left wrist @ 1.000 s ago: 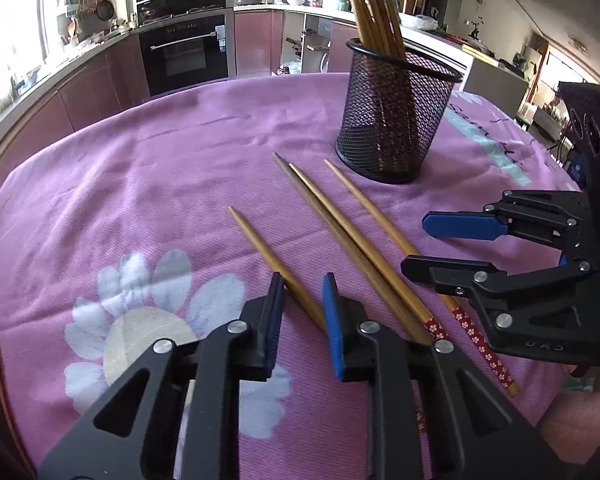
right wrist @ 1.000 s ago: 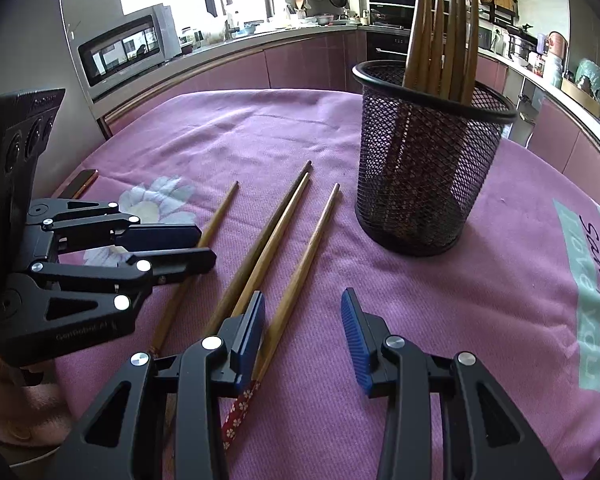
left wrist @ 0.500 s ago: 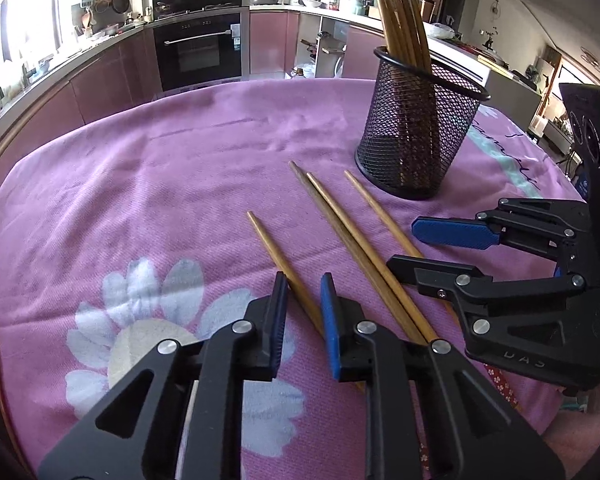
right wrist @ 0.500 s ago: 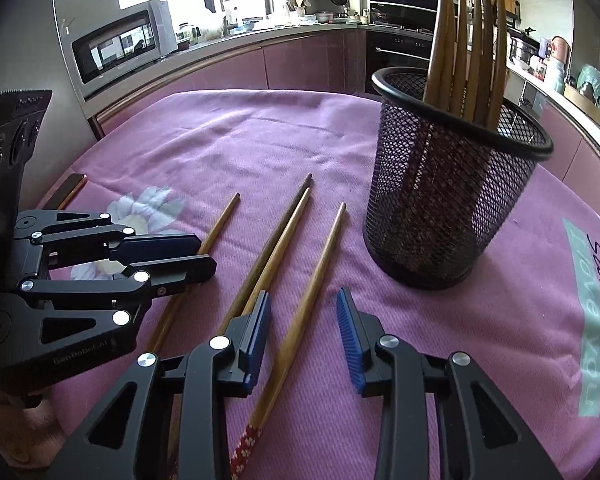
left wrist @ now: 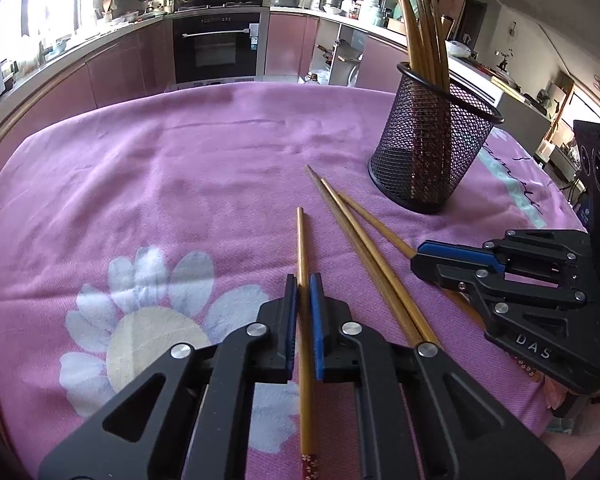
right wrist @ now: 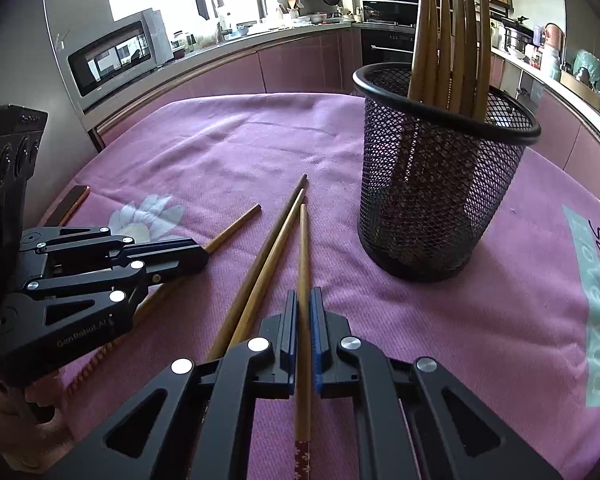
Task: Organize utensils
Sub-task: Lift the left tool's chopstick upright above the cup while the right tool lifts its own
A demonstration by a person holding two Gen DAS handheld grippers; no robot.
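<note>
a kitchen with pink cabinets and a black built-in oven (left wrist: 219, 42) rings a round surface (left wrist: 180, 168) draped in a pink cloth with a white flower print. near the far right of the cloth stands a black wire-mesh cup (left wrist: 434, 148), upright, with several tapered wooden chopsticks (right wrist: 450, 36) standing in it. four more wooden chopsticks lie loose on the cloth in front of the cup. the left gripper (left wrist: 303, 292), black with blue pads, is clamped on the leftmost loose chopstick (left wrist: 301, 240), which runs straight between its pads and points away toward the far edge. the right gripper (right wrist: 303, 304) is clamped on the rightmost loose chopstick (right wrist: 303, 248), the one lying nearest the cup, its red flower-patterned end showing below the pads. between the two held sticks, a pair of chopsticks (left wrist: 352, 232) lies side by side, touching along their length, untouched by either gripper. a silver microwave (right wrist: 120, 54) sits on the counter behind.
</note>
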